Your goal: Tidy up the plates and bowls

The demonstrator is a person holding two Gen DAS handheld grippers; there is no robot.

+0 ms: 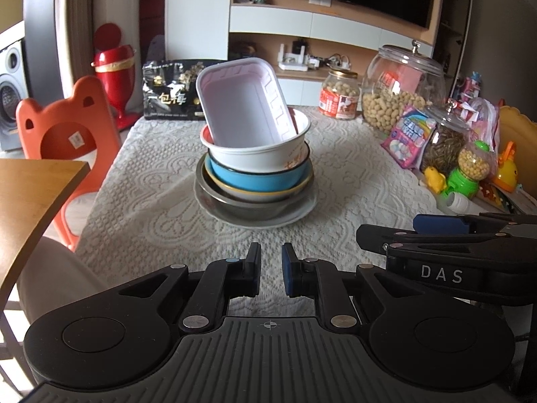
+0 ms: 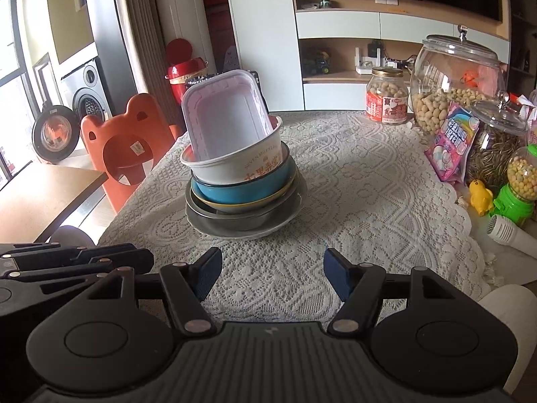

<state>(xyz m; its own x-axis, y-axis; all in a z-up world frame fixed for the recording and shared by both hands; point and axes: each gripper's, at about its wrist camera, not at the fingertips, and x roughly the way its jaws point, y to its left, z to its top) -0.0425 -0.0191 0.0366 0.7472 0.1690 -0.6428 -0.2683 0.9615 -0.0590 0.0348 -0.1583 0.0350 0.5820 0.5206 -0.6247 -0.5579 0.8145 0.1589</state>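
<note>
Left gripper (image 1: 271,270): fingers nearly together, just a thin strip of cloth showing between the blue pads, nothing held. It hangs low over the near edge of the table, well short of the stack.
Right gripper (image 2: 272,275): fingers spread wide apart, also holding nothing, parked just beside the left one.
Stack: one pile in the middle of the lace tablecloth (image 1: 161,174), everything nested.
Count, bottom to top: one white plate (image 1: 302,213), one grey metal bowl (image 1: 241,210), one yellow-rimmed bowl (image 1: 258,196), one blue bowl (image 1: 258,176), one white paper bowl (image 1: 258,156), one white rectangular tray (image 1: 245,107). So six pieces, as far as I can see.
Tray: not flat, it's stood up tilted inside the paper bowl, leaning back with its open side facing us.
Jars: three glass ones on the right side, one small peanut jar (image 1: 339,94), one big lidded jar (image 1: 402,84), one jar of seeds (image 1: 446,134).
Other bits: one pink candy bag (image 1: 407,137), one orange bear chair (image 1: 63,127) at the left.
Only in left view: the black snack bag (image 1: 173,95) in full behind the stack.
Only in right view: a white toy microphone (image 2: 506,233) at the right table edge, plus red lettering on the paper bowl.
</note>
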